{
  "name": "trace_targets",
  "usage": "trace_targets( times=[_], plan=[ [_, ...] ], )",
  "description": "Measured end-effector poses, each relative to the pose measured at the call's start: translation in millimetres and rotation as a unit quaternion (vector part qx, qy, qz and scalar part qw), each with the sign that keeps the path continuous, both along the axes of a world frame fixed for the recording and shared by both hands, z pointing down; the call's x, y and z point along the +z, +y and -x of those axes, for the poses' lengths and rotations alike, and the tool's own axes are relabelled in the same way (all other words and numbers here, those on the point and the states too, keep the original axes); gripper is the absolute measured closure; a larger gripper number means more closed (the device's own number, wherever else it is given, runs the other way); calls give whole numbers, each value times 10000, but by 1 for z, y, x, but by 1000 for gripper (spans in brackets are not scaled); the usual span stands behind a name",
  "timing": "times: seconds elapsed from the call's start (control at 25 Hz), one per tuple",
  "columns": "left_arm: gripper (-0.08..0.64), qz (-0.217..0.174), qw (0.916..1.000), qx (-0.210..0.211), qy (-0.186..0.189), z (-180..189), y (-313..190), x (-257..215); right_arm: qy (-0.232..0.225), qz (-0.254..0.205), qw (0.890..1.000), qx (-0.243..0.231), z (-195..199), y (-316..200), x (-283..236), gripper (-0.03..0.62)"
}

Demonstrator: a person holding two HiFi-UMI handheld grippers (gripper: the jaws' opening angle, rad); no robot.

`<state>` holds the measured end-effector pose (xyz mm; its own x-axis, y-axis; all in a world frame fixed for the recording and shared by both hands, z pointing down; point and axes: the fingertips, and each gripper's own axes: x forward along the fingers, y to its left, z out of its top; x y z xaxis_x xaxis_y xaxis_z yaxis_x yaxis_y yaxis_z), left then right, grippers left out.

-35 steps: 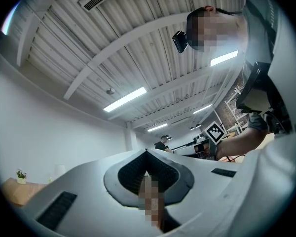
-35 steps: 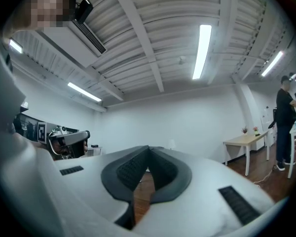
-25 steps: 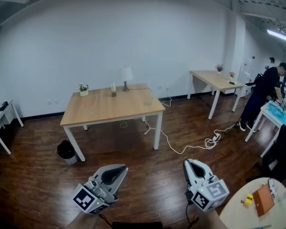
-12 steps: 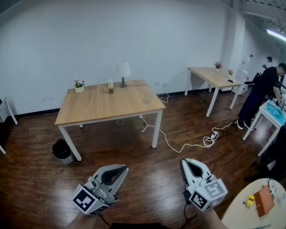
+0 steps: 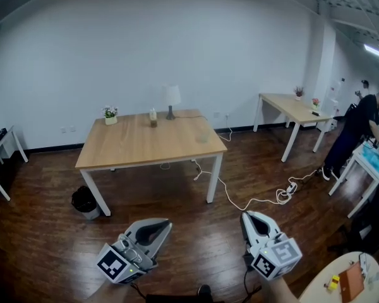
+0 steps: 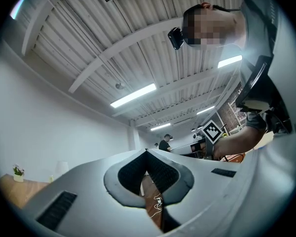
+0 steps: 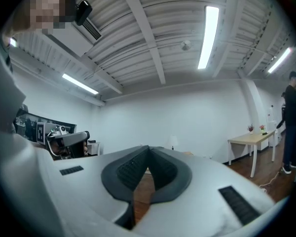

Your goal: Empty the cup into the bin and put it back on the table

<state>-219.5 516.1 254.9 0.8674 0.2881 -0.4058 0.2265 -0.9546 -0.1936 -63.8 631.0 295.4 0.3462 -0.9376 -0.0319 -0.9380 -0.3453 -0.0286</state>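
A pale translucent cup (image 5: 203, 136) stands near the right end of the wooden table (image 5: 145, 149), far ahead in the head view. A small black bin (image 5: 86, 202) sits on the floor by the table's front left leg. My left gripper (image 5: 159, 225) and right gripper (image 5: 248, 216) hover low over the dark wood floor, well short of the table. Both are shut with nothing between the jaws. The left gripper (image 6: 147, 152) tilts up toward the ceiling, and the right gripper (image 7: 149, 147) does the same. Neither gripper view shows the cup.
On the table's far edge stand a lamp (image 5: 171, 100), a small flower pot (image 5: 110, 115) and a little bottle (image 5: 153, 118). A white cable (image 5: 252, 200) trails across the floor to the right. A second table (image 5: 295, 109), a person (image 5: 357, 128) and a round table (image 5: 341, 281) are at right.
The head view has shifted a little, so the table and bin sit slightly further right in the picture. Both grippers stay low and shut, hardly moved.
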Motion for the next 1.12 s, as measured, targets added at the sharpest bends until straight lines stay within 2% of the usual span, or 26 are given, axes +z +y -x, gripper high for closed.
trace_targets(
  times=[0.08,0.4,0.6,0.76,0.92,1.12],
  plan=[
    [557,-54,10000,-69,42,-13,-6,-3,11,-33,10000,-42,-14,-6,-2,589],
    [557,-127,9997,-16,-230,-72,-19,1,29,-133,9998,-126,-76,-29,-9,589],
    [557,-209,9997,-153,-51,-107,-26,-8,-13,-162,9996,-210,-109,-35,-7,589],
    [557,-95,9997,-36,-202,-133,-29,-2,-35,-211,9996,-187,-136,-38,-8,589],
    [557,-221,9997,-88,-23,-159,-28,-8,-3,-235,9995,-187,-161,-36,-9,589],
    [557,-280,9995,-141,7,-185,-25,-7,9,-235,9993,-275,-185,-38,-9,589]
  ],
)
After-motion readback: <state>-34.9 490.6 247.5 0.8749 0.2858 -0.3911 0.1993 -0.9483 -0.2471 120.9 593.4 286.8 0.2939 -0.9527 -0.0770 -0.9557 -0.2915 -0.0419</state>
